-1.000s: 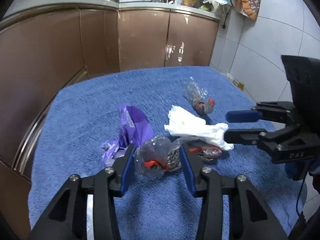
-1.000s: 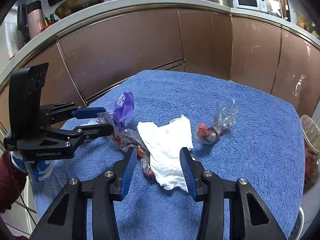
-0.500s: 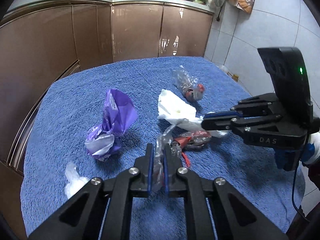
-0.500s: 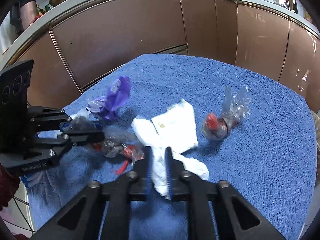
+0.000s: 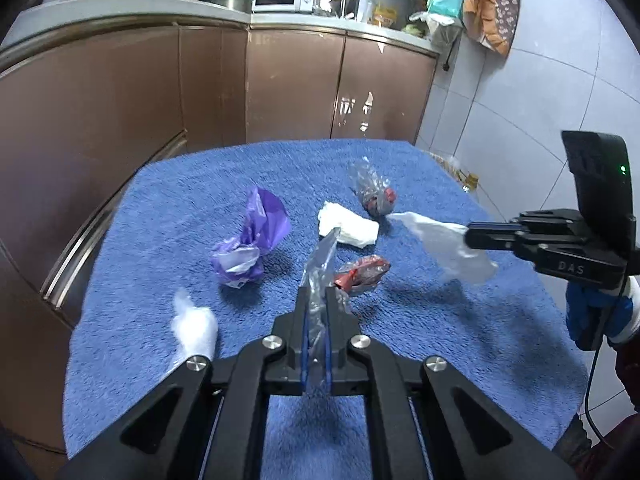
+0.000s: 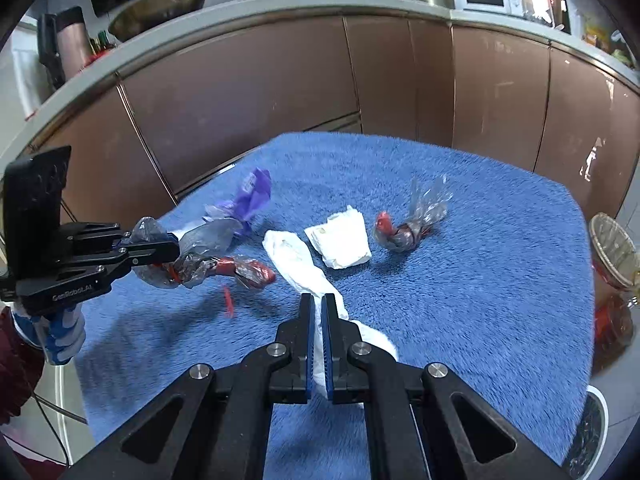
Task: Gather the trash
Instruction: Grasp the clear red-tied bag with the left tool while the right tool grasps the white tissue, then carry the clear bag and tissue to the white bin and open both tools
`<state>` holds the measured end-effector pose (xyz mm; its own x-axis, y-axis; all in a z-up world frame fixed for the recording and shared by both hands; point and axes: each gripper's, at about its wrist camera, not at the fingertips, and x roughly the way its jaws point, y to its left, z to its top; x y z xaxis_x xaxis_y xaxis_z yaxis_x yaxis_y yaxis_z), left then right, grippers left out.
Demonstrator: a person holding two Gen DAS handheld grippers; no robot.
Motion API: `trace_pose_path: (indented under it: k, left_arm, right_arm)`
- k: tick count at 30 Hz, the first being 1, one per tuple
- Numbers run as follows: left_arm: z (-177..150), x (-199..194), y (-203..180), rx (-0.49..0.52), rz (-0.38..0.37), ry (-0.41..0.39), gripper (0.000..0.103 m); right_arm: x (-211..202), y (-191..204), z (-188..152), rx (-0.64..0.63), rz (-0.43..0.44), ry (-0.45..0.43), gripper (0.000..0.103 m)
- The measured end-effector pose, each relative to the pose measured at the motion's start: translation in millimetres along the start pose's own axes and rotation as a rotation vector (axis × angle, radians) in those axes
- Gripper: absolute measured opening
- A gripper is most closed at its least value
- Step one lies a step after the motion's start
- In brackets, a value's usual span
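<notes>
My left gripper [image 5: 316,294] is shut on a clear plastic wrapper [image 5: 320,258]. The wrapper's red-printed end [image 5: 362,274] trails down to the blue towel [image 5: 160,220]. In the right wrist view the same left gripper [image 6: 172,246] holds that wrapper [image 6: 200,266] at the left. My right gripper [image 6: 318,302] is shut on a long white crumpled piece [image 6: 296,260] and lifts it off the towel. The left wrist view shows the right gripper [image 5: 468,234] with the white piece [image 5: 444,246] hanging from it.
On the towel lie a purple bag [image 5: 252,240], a folded white tissue [image 5: 348,226], a clear wrapper with a red end [image 5: 374,196] and a small white scrap [image 5: 196,324]. A wicker basket [image 6: 612,248] stands beyond the right edge. Brown cabinets [image 6: 400,80] run behind.
Both grippers went from open to shut: the left on the clear wrapper, the right on the white piece. Both then pulled up and back, and the trash stretches off the towel.
</notes>
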<state>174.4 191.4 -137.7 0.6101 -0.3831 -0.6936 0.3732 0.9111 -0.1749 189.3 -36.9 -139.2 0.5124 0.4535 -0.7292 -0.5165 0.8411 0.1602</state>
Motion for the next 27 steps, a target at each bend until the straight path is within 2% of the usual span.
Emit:
trace_pose_path:
  k: [8, 15, 20, 27]
  left_arm:
    - [8, -42, -19, 0.02, 0.033, -0.059, 0.005]
    - [26, -55, -62, 0.065, 0.0, -0.095, 0.005]
    - [51, -34, -123, 0.133, -0.078, -0.099, 0.005]
    - [88, 37, -235, 0.209, -0.202, -0.033, 0.005]
  right_arm:
    - [-55, 6, -12, 0.023, -0.027, -0.1, 0.004]
    - [-116, -25, -33, 0.094, -0.116, -0.187, 0.004]
    - [-158, -62, -62, 0.187, -0.209, -0.238, 0.004]
    - [-199, -125, -111, 0.357, -0.34, -0.287, 0.004]
